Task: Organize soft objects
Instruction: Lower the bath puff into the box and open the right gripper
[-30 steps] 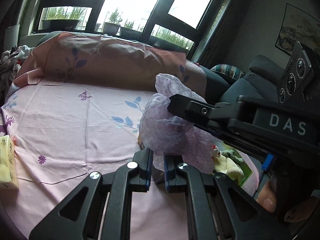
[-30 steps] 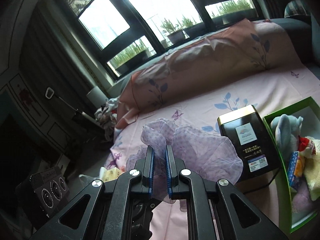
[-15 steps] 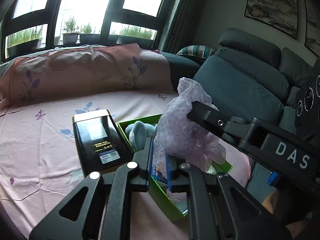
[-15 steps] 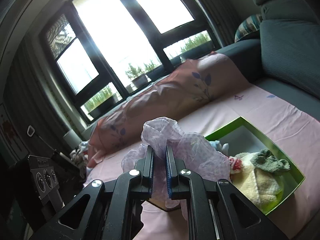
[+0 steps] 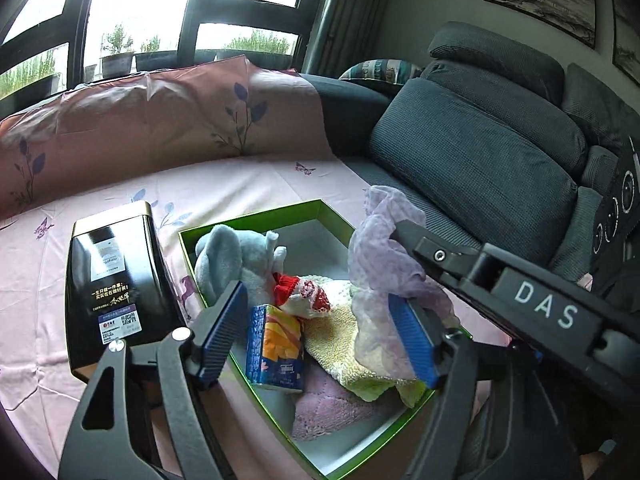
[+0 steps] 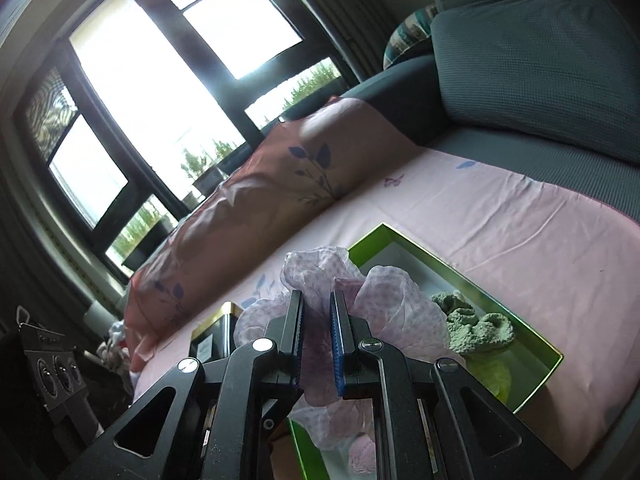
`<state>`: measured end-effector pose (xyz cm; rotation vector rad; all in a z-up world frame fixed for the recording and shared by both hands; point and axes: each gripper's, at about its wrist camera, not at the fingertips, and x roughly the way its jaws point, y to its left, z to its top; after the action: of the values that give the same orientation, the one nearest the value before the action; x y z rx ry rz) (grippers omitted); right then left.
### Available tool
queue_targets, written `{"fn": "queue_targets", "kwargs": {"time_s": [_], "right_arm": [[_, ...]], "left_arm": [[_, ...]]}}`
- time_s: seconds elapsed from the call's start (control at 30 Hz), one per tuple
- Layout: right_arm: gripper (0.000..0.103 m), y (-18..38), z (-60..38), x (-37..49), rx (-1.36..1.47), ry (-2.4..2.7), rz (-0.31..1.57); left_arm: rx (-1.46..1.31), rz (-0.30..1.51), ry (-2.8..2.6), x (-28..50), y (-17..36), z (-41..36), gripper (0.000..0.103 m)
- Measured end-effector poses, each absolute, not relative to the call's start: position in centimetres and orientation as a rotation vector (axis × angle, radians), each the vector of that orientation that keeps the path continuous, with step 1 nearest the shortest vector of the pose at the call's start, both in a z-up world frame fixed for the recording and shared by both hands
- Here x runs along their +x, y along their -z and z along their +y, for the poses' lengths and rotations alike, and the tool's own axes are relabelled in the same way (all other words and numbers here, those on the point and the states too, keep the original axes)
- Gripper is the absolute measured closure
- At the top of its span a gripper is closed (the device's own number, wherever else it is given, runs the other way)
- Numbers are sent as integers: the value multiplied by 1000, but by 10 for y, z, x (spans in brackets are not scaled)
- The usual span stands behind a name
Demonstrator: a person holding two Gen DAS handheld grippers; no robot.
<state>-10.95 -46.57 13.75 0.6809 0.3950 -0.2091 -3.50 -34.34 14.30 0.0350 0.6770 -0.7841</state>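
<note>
Hanging over the green box at frame centre, a lilac gauze cloth is pinched by the right gripper; the left gripper is opening, cloth brushing one finger. Several soft items are already boxed; dropping remains.

You can read "DAS" in white capitals on the black arm of the right gripper crossing the left wrist view; the glossy black rectangular tin carries a white label ending in "zhou", gold Chinese characters too small to make out, and a sticker with two QR codes; nothing else is legible.
</note>
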Motion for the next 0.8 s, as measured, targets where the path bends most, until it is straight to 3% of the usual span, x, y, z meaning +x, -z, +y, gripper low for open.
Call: {"fn": "queue_targets", "kwargs": {"time_s": [0.07,0.13,0.27,0.53,0.8], "right_arm": [[86,-135,-471,-111,706,192,388],[79,-134,-472,-113,712,196,392],[43,-136,-470,-118,719,167,387],[41,-151,-459,-135,663,247,360],[40,-154,-458,-144,647,314,347]], "left_arm": [[46,686,766,-32,-141,-346,10],[52,676,739,-30,-140,-345,3],[37,658,708,-31,-142,-338,1],[-17,727,799,-33,-144,-327,1],[43,649,757,-52,-148,-323,1]]}}
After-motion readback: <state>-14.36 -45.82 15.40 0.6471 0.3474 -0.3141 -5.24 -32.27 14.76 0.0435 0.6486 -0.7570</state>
